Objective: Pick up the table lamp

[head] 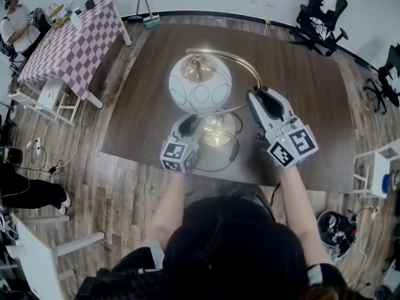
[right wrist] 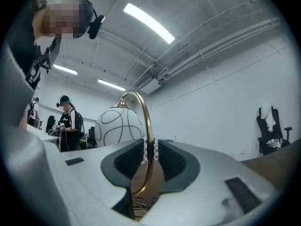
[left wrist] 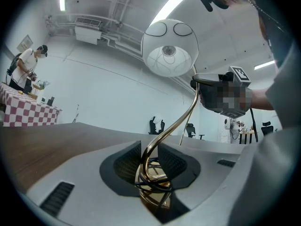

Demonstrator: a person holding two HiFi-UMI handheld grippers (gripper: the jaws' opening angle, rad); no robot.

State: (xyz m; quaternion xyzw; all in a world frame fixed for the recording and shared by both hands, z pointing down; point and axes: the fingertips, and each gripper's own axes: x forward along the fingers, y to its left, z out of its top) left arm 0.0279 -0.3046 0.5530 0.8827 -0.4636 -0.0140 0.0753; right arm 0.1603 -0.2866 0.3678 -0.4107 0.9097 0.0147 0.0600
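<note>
1. We see the table lamp (head: 206, 89) upright over the middle of the dark wooden table (head: 312, 105), straight ahead of the wearer. Its white globe shade (head: 200, 83), drawn with thin dark ovals, hangs from a brass stem (head: 247, 64) that arches up and over from a round brass base (head: 215, 130). We cannot tell whether the base rests on the top or sits just above it.
2. A black cord (head: 232, 152) loops on the table beside the base.
3. The left gripper (head: 190, 125) points forward and level at the foot of the stem. In the left gripper view, the left gripper (left wrist: 149, 149) has its pads clamped on the stem (left wrist: 186, 117) just above the base, with the shade (left wrist: 170, 47) high overhead.
4. The right gripper (head: 256, 95) is to the right of the shade and angled in toward the stem's rising curve. In the right gripper view, the right gripper (right wrist: 150, 147) has the stem (right wrist: 147, 126) between its jaws, but a sliver of background shows on either side of it, so we read this grip as released. The shade (right wrist: 120, 126) shows beyond, to the left.
5. Both forearms reach forward from the body, the left (head: 169, 199) nearly straight and the right (head: 300, 199) slanting slightly inward, with the marker cubes facing up.
6. Farther off is a checked table (head: 75, 39) with a person (head: 15, 20) beside it.
</note>
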